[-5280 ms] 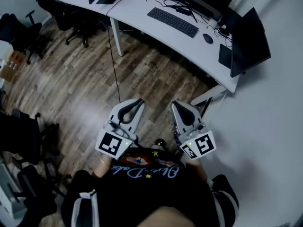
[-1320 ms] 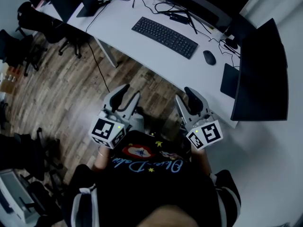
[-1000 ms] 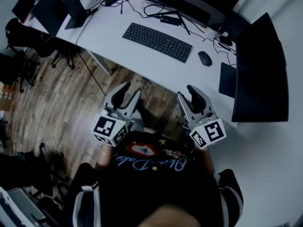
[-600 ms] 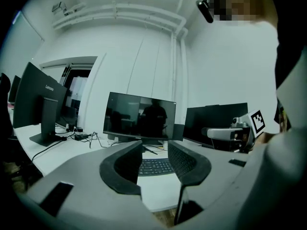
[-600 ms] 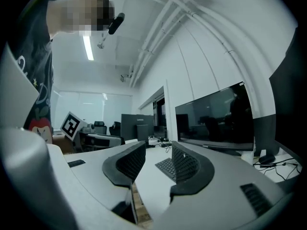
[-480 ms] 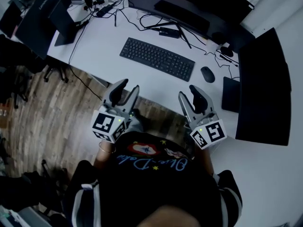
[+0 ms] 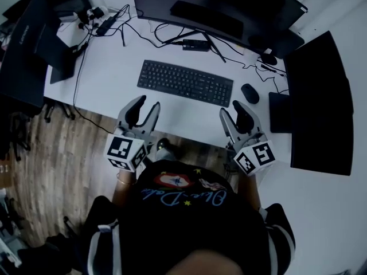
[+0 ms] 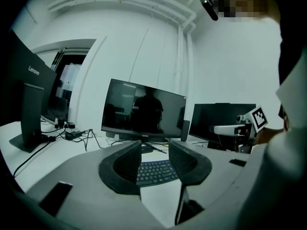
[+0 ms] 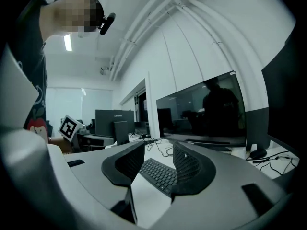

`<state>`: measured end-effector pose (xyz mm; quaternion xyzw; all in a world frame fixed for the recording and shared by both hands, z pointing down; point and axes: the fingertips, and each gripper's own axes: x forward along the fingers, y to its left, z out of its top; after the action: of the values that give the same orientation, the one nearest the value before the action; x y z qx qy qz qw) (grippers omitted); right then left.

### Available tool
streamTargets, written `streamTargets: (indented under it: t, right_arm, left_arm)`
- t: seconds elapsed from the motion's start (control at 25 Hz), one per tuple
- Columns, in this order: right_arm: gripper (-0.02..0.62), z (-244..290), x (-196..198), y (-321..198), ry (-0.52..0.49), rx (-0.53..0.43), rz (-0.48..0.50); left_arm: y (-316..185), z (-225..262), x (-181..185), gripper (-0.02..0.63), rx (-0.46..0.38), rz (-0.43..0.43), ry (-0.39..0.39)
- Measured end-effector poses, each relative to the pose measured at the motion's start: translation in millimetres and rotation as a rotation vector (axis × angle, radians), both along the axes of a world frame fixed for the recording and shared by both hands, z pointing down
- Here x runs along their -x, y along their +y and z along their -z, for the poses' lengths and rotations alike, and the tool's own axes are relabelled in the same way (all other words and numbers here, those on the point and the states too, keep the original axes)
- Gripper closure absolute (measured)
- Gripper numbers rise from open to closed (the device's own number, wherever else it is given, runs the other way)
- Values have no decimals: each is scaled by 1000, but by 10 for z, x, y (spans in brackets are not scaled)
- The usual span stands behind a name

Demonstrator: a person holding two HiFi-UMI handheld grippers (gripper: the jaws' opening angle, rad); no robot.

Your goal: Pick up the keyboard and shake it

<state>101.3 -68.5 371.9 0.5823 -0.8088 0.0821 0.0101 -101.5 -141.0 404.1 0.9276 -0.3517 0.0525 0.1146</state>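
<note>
A black keyboard (image 7: 184, 82) lies flat on the white desk (image 7: 109, 85), in front of a wide monitor. My left gripper (image 7: 142, 106) hovers over the desk's near edge, short of the keyboard's left end, jaws opening with nothing between them. My right gripper (image 7: 235, 112) hangs near the keyboard's right end, jaws also opening and empty. The keyboard (image 8: 154, 171) shows beyond the left gripper (image 8: 154, 158) in the left gripper view. It shows again as the keyboard (image 9: 160, 175) past the right gripper (image 9: 159, 163) in the right gripper view. Neither gripper touches it.
A black mouse (image 7: 250, 93) lies right of the keyboard. A wide monitor (image 7: 218, 4) stands behind, a second monitor (image 7: 319, 102) at the right, another screen (image 7: 28, 44) at the left. Cables and a power strip (image 7: 104, 23) trail across the back. Wooden floor (image 7: 46, 153) lies left.
The person has walked up to the desk; both grippers now reach its near edge, close to the keyboard. The jaws of both stand a little wider apart.
</note>
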Motion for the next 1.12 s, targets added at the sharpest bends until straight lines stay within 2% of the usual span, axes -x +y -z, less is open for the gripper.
streamTargets:
  t: [0.28, 0.6, 0.84, 1.12]
  right_arm:
    - [439, -196, -248, -267, -45, 54, -157]
    - [420, -687, -652, -455, -3, 198, -287]
    - [405, -1125, -978, -650, -87, 295, -295]
    - [393, -1730, -1346, -862, -121, 439, -280]
  left_arm:
    - [-424, -208, 40, 453, 39, -73, -17]
    - [-793, -399, 107, 453, 78, -127, -16]
    - [-914, -382, 38, 453, 63, -102, -20]
    - [-940, -347, 85, 453, 86, 30, -39]
